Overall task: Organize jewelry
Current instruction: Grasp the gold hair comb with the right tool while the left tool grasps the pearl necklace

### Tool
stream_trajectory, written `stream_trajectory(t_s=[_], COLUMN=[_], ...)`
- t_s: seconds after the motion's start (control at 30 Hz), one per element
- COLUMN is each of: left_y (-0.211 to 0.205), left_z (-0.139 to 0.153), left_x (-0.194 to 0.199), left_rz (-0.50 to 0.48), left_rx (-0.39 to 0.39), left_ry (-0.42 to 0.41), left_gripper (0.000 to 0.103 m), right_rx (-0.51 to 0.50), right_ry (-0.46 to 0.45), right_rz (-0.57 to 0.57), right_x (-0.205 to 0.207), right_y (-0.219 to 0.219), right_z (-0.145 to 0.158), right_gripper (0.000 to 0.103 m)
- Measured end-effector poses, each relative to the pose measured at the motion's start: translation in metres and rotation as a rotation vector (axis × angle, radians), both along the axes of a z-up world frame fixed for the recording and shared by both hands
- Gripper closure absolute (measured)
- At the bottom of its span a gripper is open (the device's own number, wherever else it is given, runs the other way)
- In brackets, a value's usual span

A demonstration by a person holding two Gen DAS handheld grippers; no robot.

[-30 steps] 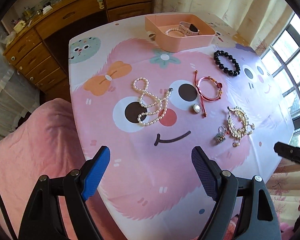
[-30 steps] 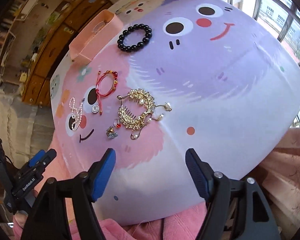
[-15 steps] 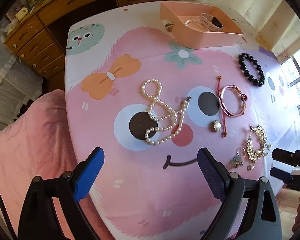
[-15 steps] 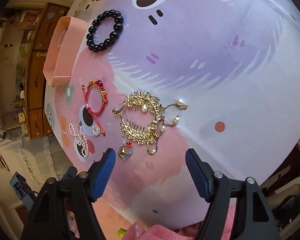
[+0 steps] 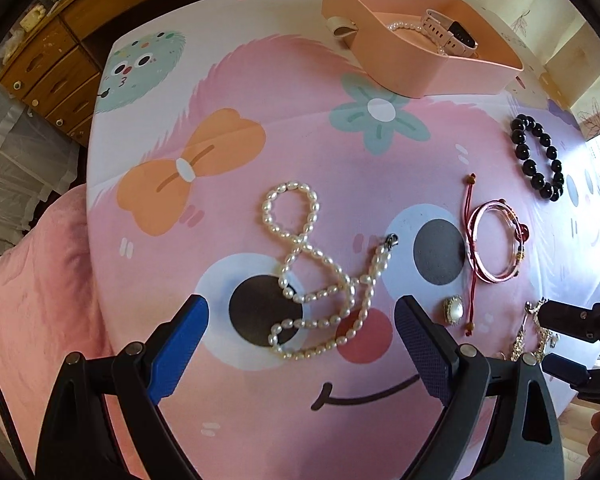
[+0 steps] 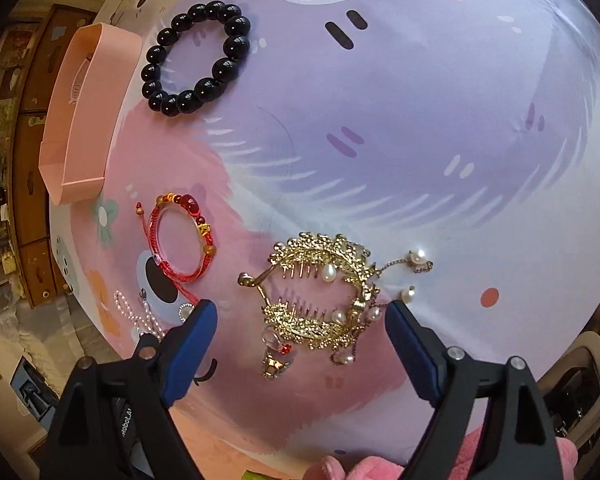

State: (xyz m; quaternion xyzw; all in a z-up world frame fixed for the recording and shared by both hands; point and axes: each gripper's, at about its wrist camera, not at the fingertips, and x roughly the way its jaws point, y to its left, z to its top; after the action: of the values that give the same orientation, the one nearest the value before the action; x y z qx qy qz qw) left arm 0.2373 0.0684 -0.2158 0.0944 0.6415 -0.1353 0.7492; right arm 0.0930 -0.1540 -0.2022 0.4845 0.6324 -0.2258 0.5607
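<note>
— Between the spread blue pads of the left gripper [image 5: 302, 354], what lies closest?

— A pearl necklace [image 5: 320, 280], a looped strand of small oval beads, glossy and off-white, coiled flat on the smooth printed tablecloth [image 5: 260, 160]. The jaws stand wide and hold nothing.

— And the right gripper [image 6: 300, 340]?

— Also wide and empty. Directly ahead of its tips sits a gold hair comb [image 6: 320, 300], filigreed and curved, with thin teeth, drop pearls and fine dangling chains. A small gold charm [image 6: 274, 362] with a red stone touches its near edge.

— What is to the left of that?

— A red cord bracelet [image 6: 180, 240], round, with red and gold beads. Beyond it and further left, a black bead bracelet [image 6: 196, 68], large polished spheres in a ring, well apart from the rest.

— Farthest out?

— A pink tray [image 5: 400, 68] with plain matte walls, holding a pale watch [image 5: 448, 32] and a pearl strand. Bare cloth lies between it and the necklace. The table's left edge falls to a pink blanket [image 5: 32, 280].
</note>
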Motion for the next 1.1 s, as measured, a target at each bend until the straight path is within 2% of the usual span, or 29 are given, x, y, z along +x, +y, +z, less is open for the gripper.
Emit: stream_trajectory(t_s=[0.33, 0.53, 0.73, 0.87, 0.93, 1.0, 1.1], left_y=[-0.004, 0.004, 0.002, -0.003, -0.006, -0.009, -0.011], left_z=[-0.012, -0.014, -0.013, -0.011, -0.008, -0.003, 0.001], left_x=[0.016, 0.020, 0.018, 0.015, 0.013, 0.009, -0.002], left_rz=[0.014, -0.029, -0.035, -0.059, -0.074, -0.081, -0.099], left_rx=[0.031, 0.006, -0.012, -0.017, -0.025, -0.036, -0.055], left_ry=[-0.018, -0.054, -0.070, -0.081, -0.095, -0.119, -0.148], left_gripper=[0.010, 0.010, 0.010, 0.011, 0.017, 0.033, 0.052], right_rx=[-0.077, -0.108, -0.144, -0.160, -0.163, -0.165, -0.163], right_ry=[0.129, 0.170, 0.257, 0.251, 0.250, 0.240, 0.227], right_rz=[-0.091, -0.076, -0.025, 0.002, 0.008, -0.003, -0.014], right_x=[0.008, 0.016, 0.033, 0.045, 0.049, 0.053, 0.055], right_y=[0.004, 0.004, 0.010, 0.016, 0.019, 0.022, 0.025], right_z=[-0.006, -0.009, -0.015, -0.014, -0.013, -0.013, -0.011], right_gripper=[0.017, 0.017, 0.017, 0.022, 0.026, 0.027, 0.028])
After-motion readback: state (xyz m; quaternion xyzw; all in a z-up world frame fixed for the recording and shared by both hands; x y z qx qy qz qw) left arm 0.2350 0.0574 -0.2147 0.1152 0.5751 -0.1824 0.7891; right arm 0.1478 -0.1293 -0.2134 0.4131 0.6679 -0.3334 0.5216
